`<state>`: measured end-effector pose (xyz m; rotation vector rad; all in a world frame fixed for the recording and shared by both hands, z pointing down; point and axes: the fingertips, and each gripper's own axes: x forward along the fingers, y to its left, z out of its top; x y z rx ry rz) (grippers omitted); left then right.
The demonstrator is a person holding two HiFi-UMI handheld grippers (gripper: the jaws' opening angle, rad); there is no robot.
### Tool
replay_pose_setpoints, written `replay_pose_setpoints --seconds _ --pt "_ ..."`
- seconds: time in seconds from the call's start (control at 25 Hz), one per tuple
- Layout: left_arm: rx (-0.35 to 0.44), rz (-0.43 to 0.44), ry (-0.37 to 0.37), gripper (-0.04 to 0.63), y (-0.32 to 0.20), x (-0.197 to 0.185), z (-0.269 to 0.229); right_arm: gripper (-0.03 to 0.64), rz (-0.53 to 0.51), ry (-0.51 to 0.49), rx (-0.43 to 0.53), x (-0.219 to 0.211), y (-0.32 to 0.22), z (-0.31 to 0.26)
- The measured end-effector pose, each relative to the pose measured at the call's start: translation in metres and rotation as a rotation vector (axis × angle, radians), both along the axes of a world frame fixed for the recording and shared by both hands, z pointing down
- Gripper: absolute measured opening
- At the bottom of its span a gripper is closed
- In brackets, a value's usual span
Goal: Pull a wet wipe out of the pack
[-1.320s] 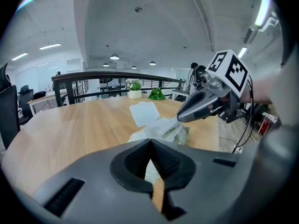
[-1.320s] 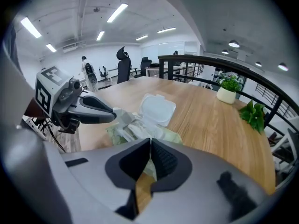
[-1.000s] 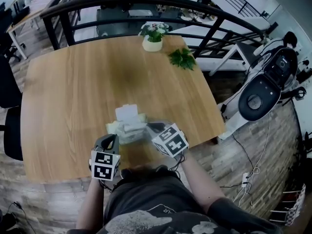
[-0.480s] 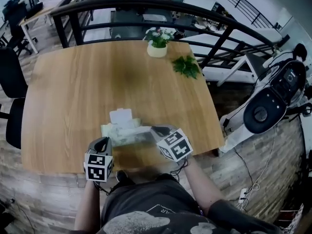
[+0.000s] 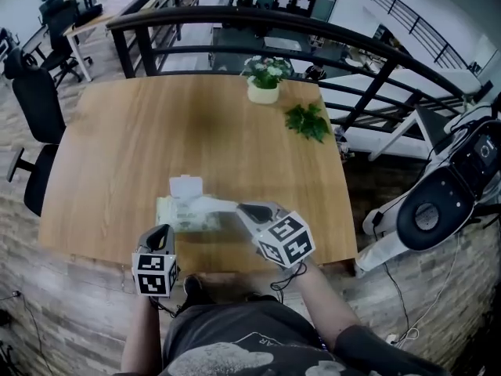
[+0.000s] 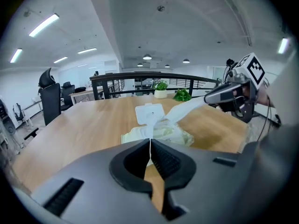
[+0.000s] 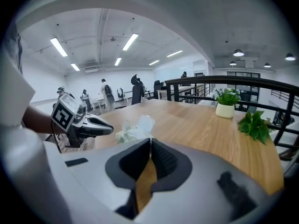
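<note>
Both claws are shut: right claw (image 5: 241, 207) pinches the wipe (image 5: 218, 205), left claw (image 5: 165, 231) holds nothing visible, just beside the pack (image 5: 178, 218). Right claw has pulled back over the last second. Wipe is now stretched out of the pack on the bench (image 5: 156, 131), tail still inside. Pull looks nearly done.

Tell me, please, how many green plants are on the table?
2: a potted plant at the far edge; a leafy sprig lying right of it. None seems hidden.

My right gripper (image 5: 241, 207) lifts & pulls off to the right, away from the pack (image 5: 182, 218); wet wipe (image 5: 218, 204) now stretches out betw. them.
</note>
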<state>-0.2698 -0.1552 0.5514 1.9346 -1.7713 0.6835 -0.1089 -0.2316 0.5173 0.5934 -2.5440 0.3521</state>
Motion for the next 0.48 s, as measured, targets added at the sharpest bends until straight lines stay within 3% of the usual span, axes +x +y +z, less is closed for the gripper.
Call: replay_pose_setpoints --seconds 0.48 --pt "0.067 -0.219 -0.018 0.015 0.056 0.091 -0.021 0.029 -0.219 -0.040 0.003 0.069 0.044 0.000"
